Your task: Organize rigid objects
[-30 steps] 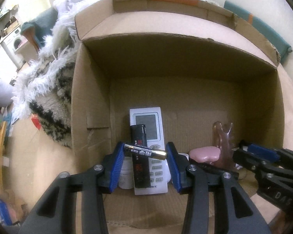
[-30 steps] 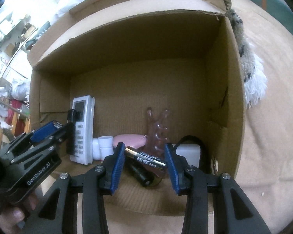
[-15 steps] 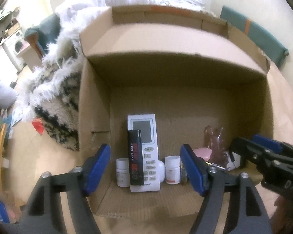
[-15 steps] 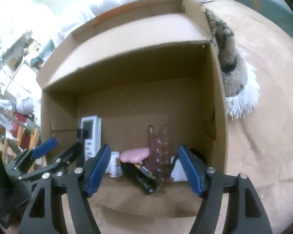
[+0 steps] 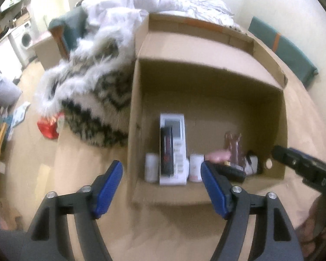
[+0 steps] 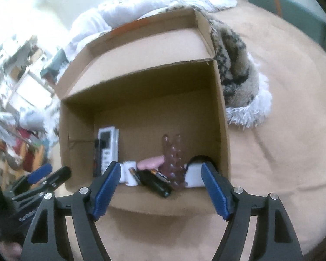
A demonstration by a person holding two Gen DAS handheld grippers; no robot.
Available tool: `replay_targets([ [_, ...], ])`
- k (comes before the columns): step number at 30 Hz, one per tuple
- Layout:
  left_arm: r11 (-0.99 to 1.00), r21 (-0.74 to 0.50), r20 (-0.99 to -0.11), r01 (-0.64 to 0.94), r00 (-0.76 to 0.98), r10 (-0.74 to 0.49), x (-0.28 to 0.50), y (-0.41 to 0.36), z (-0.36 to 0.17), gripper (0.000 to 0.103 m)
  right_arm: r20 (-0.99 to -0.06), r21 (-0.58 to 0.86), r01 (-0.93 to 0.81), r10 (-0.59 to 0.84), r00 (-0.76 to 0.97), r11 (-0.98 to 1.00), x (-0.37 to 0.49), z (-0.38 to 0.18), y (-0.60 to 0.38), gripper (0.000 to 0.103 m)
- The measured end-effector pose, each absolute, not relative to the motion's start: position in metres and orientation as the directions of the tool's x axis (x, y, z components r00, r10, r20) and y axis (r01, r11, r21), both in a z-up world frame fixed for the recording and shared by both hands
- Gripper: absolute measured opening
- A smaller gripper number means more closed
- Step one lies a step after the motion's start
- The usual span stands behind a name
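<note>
Left wrist — hand-held gripper tilted down, agape

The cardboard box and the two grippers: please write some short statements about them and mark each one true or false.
1. The left gripper holds a battery. False: its jaws are open, with nothing between them.
2. A white remote control lies inside the cardboard box. True.
3. The right gripper is open. True.
4. The box is empty. False: it holds the remote, small white bottles, a pink object and more.
5. A fluffy patterned blanket lies beside the box. True.
</note>
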State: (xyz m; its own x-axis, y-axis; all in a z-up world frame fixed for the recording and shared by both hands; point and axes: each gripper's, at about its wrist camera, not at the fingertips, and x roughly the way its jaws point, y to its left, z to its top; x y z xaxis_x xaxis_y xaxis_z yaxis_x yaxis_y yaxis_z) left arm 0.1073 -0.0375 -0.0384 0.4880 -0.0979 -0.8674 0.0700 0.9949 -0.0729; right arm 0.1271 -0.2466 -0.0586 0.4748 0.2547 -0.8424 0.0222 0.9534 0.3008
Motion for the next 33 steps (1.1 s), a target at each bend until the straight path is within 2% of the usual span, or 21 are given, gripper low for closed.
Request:
replay_targets([
  [12, 0.995, -0.103, -0.855, 0.01, 0.511, -0.093, 0.055, -0.007, -0.033, 0.072, -0.796, 0.319, 0.009, 0.262, 0.546, 0.948, 0.064, -0.05, -0.245, 0.081],
  [27, 0.998, -0.031, -0.737, 0.05, 0.673, -0.056, 0.012, -0.016, -0.001, 0.072, -0.679, 0.244, -0.032, 0.194, 0.707, 0.969, 0.005, -0.029, -0.226, 0.081],
  [29, 0.999, -0.026, -0.723, 0.045, 0.689, -0.05, 0.009, -0.017, 0.002, 0.077, -0.661, 0.229, -0.036, 0.183, 0.728, 0.973, 0.002, -0.026, -0.225, 0.082],
  [31, 0.999, -0.037, -0.714, 0.038, 0.698, -0.053, 0.007, -0.015, 0.003, 0.096, -0.648, 0.234, -0.042, 0.188, 0.738, 0.971, 0.002, -0.024, -0.225, 0.097],
  [32, 0.999, -0.037, -0.71, 0.029, 0.703, -0.047, 0.007, -0.014, 0.004, 0.099, -0.652, 0.237, -0.039, 0.189, 0.734, 0.971, 0.003, -0.026, -0.224, 0.103],
  [33, 0.999, -0.035, -0.707, 0.016, 0.707, -0.036, 0.008, -0.013, 0.004, 0.102, -0.655, 0.238, -0.036, 0.188, 0.732, 0.971, 0.004, -0.027, -0.224, 0.103],
])
